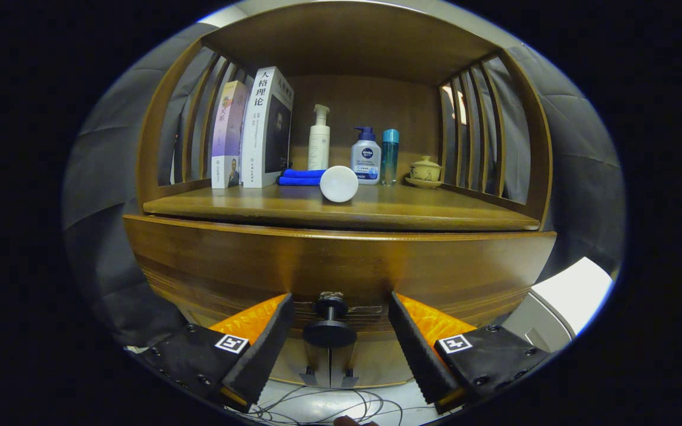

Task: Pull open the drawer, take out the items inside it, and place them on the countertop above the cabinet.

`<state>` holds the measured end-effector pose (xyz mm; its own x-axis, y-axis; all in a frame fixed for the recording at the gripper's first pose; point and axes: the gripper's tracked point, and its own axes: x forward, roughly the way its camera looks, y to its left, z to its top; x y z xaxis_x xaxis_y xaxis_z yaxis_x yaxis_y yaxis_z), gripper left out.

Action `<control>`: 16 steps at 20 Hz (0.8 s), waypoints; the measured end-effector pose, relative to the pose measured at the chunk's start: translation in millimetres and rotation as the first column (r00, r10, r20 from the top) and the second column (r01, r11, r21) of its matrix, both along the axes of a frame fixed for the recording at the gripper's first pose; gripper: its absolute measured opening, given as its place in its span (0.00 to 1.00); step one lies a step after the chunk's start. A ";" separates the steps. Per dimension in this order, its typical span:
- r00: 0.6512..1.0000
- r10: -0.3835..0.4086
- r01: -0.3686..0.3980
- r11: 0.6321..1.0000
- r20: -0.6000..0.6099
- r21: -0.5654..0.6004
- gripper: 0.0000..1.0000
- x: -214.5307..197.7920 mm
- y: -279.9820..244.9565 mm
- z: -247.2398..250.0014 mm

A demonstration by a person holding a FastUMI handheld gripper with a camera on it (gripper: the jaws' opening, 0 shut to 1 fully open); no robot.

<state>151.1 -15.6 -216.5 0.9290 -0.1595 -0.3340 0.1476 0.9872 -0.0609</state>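
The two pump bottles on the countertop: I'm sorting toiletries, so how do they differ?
The white pump bottle is tall and slim with a white pump; the blue-capped pump bottle is short and squat with a dark blue pump and a blue label. The white one stands behind the blue cloth, the blue-capped one beside the teal bottle. Both stand upright. The gripper is open around the drawer knob.

The handheld gripper (335, 349): two wedge-shaped fingers (261, 349) with ribbed inner faces, screw-fastened mounts and a square black-and-white marker (231, 343) on each.
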 end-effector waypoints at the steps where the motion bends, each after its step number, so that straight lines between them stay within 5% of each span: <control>1: 1.000 0.000 0.000 1.000 0.000 0.003 1.00 5.5 -1.2 0.1; 10: 1.000 0.014 -0.014 1.000 -0.009 -0.003 0.98 8.3 -4.1 1.4; 16: 0.991 0.030 -0.036 0.998 0.131 0.043 0.98 -23.4 -6.8 78.8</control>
